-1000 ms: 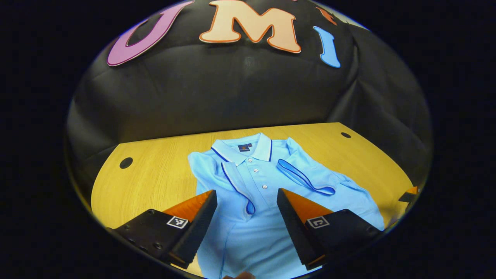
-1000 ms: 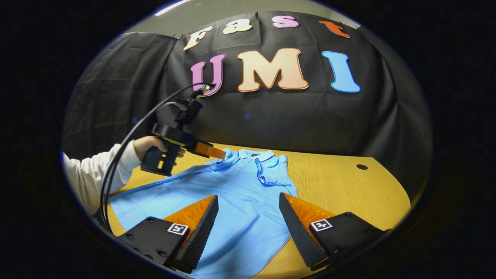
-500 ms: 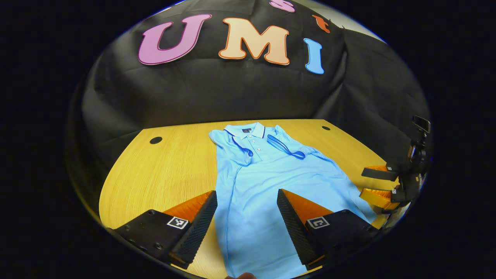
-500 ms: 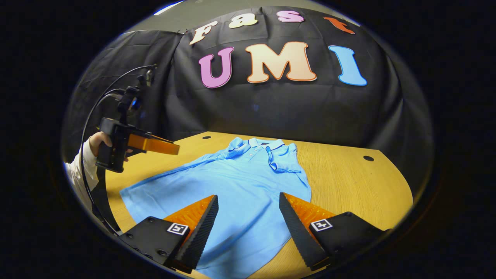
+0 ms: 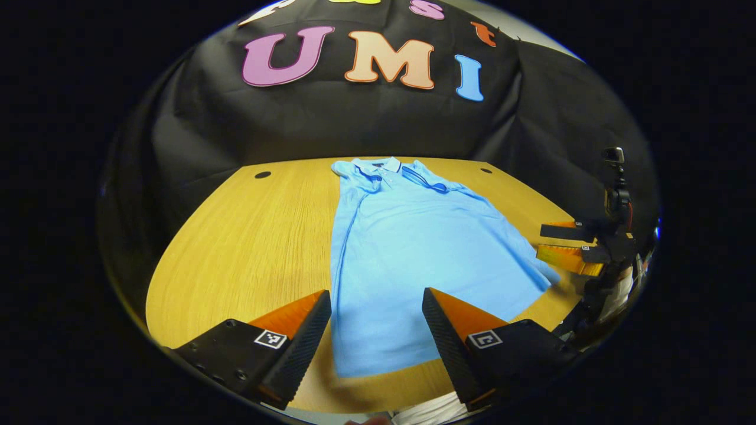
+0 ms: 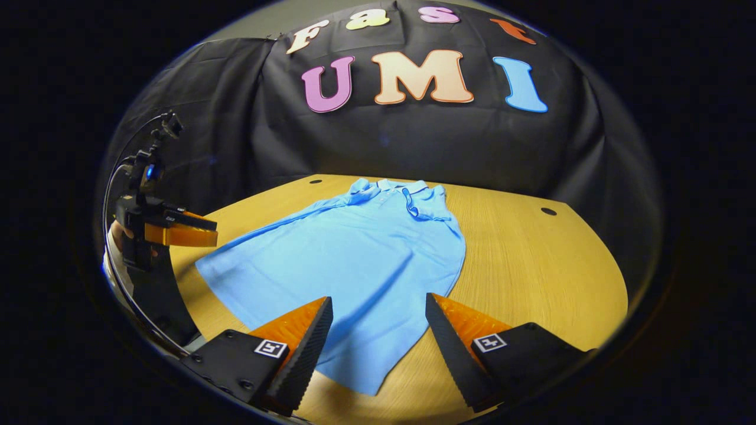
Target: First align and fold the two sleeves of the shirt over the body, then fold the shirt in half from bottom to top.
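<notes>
Shirt [image 5: 413, 248] flat on table [image 5: 248, 236], hem beneath both spread, empty claws, left claw [image 5: 376, 330], right claw [image 6: 378, 336]

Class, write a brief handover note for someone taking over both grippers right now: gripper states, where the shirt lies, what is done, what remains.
Left gripper: open, empty, above the hem.
Right gripper: open, empty, near the hem's corner.
Shirt: flat on the table, collar toward the booth wall.
Done: both sleeves folded over the chest.
Left: take the hem with both grippers and fold it up to the collar.
</notes>
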